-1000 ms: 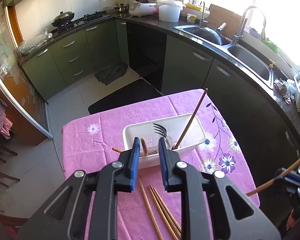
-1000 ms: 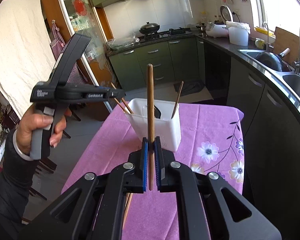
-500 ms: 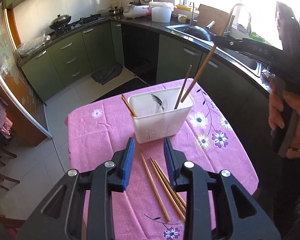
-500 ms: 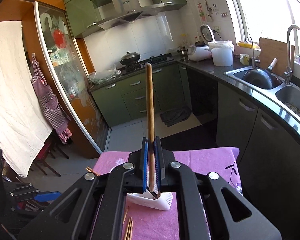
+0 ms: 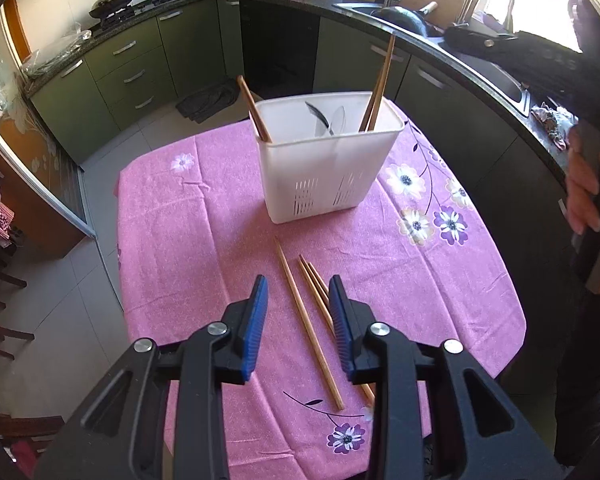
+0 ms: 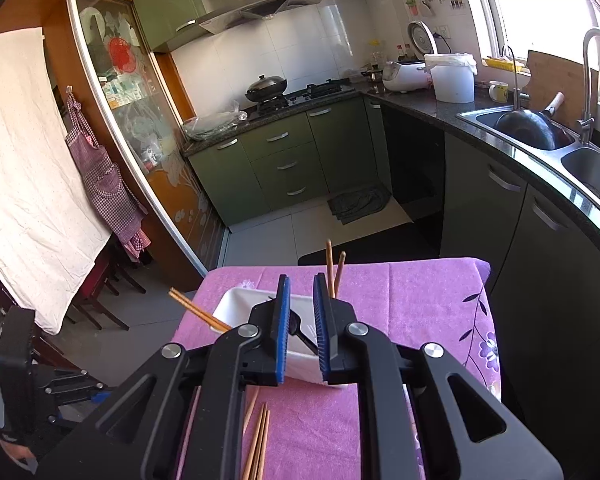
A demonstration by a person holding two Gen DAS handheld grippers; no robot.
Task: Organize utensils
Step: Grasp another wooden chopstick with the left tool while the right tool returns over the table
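Observation:
A white plastic utensil holder (image 5: 324,168) stands on the pink floral tablecloth (image 5: 188,216). It holds a fork, a spoon and upright wooden chopsticks (image 5: 378,88). Several loose chopsticks (image 5: 306,320) lie on the cloth in front of it. My left gripper (image 5: 298,304) is open and empty, low over these loose chopsticks. My right gripper (image 6: 300,304) is open and empty, above the holder (image 6: 236,306); two chopsticks (image 6: 334,268) stand in it just right of the fingers. Loose chopsticks (image 6: 260,436) also show below the right gripper.
The table edge (image 5: 512,332) drops off on the right, close to dark green cabinets (image 5: 452,92). The right hand and gripper body (image 5: 588,184) sit at the right edge of the left wrist view. Chairs (image 6: 108,280) stand left of the table.
My right gripper has opened and let go of the chopstick, which now stands in the holder. My left gripper has dropped closer to the loose chopsticks and opened wider.

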